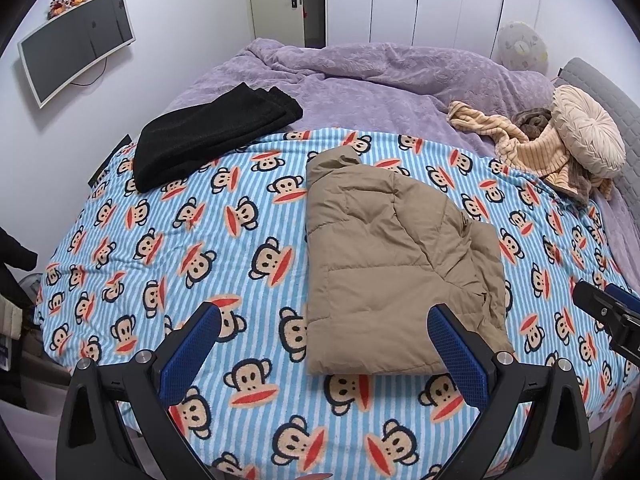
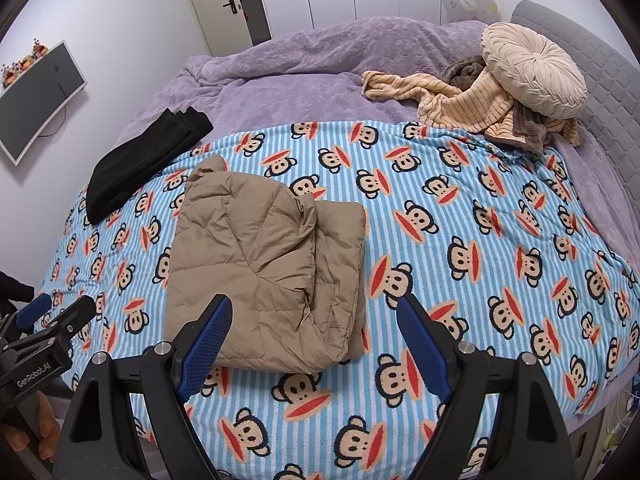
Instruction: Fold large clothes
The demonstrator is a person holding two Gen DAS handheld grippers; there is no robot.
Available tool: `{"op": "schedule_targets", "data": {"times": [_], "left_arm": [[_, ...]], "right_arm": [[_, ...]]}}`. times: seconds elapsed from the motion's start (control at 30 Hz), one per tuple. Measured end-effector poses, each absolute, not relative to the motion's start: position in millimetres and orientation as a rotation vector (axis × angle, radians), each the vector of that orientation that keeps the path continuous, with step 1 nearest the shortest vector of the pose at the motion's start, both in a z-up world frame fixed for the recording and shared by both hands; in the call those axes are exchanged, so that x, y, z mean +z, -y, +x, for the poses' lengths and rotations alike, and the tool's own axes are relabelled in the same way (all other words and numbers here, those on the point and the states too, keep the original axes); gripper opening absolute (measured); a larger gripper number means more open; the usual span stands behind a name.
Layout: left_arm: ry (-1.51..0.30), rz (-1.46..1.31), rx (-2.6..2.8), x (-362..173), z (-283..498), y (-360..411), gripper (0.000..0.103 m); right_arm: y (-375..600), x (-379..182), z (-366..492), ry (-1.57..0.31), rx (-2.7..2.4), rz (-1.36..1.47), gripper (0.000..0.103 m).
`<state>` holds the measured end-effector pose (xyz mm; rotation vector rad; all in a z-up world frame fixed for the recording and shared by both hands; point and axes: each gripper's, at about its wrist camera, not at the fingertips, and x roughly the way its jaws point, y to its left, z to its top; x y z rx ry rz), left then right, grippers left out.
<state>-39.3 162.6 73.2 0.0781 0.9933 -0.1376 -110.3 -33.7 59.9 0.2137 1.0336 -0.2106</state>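
A bed with a monkey blanket [image 1: 168, 240]; the tan jacket [image 1: 392, 264] lies folded at its centre; black clothes [image 1: 208, 136] at ten o'clock; left claw [image 1: 324, 340] and right claw [image 2: 314, 328] both gape empty; folding looks about finished.

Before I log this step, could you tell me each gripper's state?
Left gripper: jaws open, holding nothing.
Right gripper: jaws open, holding nothing.

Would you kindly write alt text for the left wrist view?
A folded tan puffer jacket lies on a blue striped monkey-print blanket, the open left gripper hovering at its near edge. A folded black garment lies beyond.
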Motion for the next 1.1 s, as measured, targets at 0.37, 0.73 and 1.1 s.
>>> {"op": "schedule_targets", "data": {"times": [0.37, 0.73, 1.1], "left_arm": [[-0.992, 0.078, -0.138, 73.3, -39.0, -162.9, 0.103], [-0.991, 0.079, -0.14, 74.3, -38.6, -163.2, 0.103], [-0.991, 0.08, -0.14, 73.6, -39.0, -163.2, 0.103]], "right_arm": [[34.6, 60.3, -110.6, -1.033, -0.208, 0.213, 0.086], [32.2, 60.5, -111.8, -1.032, -0.213, 0.217, 0.086], [32.1, 60.3, -112.0, -1.032, -0.213, 0.216, 0.086]]}}
